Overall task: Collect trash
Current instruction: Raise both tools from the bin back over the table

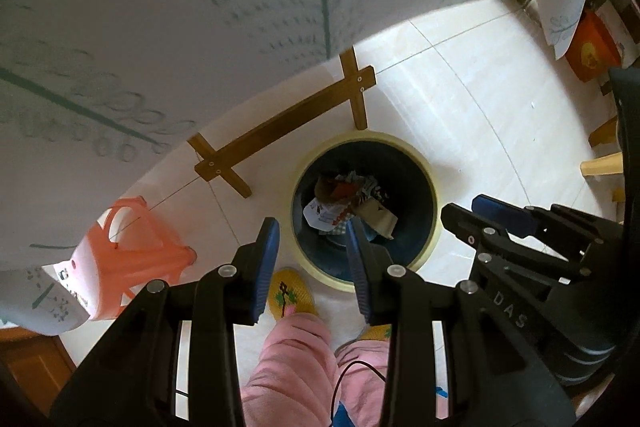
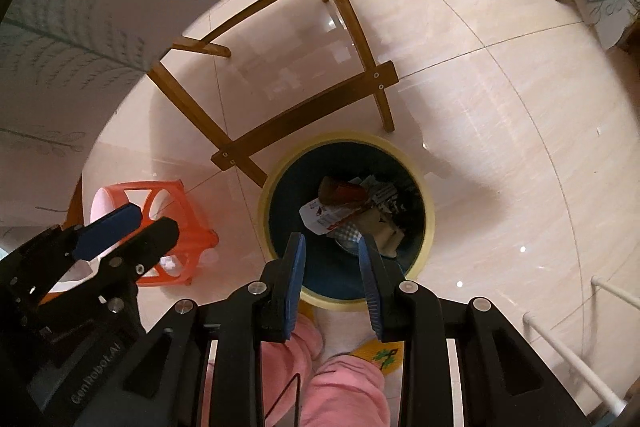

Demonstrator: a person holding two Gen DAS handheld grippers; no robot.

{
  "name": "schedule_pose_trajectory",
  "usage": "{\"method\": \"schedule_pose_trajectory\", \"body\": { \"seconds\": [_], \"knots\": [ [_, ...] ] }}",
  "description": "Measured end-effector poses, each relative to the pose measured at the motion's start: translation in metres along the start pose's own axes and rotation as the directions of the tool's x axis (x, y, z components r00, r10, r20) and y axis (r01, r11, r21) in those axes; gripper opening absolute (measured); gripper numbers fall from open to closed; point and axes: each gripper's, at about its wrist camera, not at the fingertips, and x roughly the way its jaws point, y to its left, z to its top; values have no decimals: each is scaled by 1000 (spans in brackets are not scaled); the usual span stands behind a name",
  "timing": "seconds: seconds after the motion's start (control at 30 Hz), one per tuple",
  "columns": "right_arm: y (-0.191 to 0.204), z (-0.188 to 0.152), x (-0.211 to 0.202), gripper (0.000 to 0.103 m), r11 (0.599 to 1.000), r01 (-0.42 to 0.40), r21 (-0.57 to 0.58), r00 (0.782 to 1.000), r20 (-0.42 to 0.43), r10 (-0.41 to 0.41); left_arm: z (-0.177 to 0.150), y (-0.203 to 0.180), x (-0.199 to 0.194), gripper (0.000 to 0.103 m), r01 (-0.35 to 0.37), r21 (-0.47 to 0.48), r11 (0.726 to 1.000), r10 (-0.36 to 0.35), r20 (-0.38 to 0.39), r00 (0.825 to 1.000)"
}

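A round dark bin [image 1: 430, 187] with a pale yellow rim stands on the floor and holds several wrappers and paper scraps [image 1: 348, 205]. It also shows in the right wrist view [image 2: 428, 211], with the trash [image 2: 352, 211] inside. My left gripper [image 1: 312, 231] is open and empty, held above the bin's near left edge. My right gripper [image 2: 332, 247] is open and empty, held above the bin's near rim. Each gripper shows in the other's view: the right one [image 1: 476, 211] at right, the left one [image 2: 136, 223] at left.
A wooden table frame [image 2: 304, 125] stands just behind the bin, under a white leaf-print tablecloth [image 1: 200, 7]. An orange plastic stool [image 2: 176, 227] stands left of the bin. The person's pink-trousered legs [image 2: 344, 383] and yellow slippers [image 1: 290, 297] are below. A white rail [image 2: 576, 355] is at right.
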Motion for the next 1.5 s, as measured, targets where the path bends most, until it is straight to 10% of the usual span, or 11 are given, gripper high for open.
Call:
{"method": "schedule_pose_trajectory", "body": {
  "seconds": [0.93,1.5],
  "knots": [
    [94,3,-305,35,990,-1,-138,972,232,33,14,54,-275,40,-2,-168,986,27,145,989],
    [124,44,-430,46,967,-3,-256,905,411,112,59,100,-397,56,-49,-232,972,129,344,930]
  ]
}}
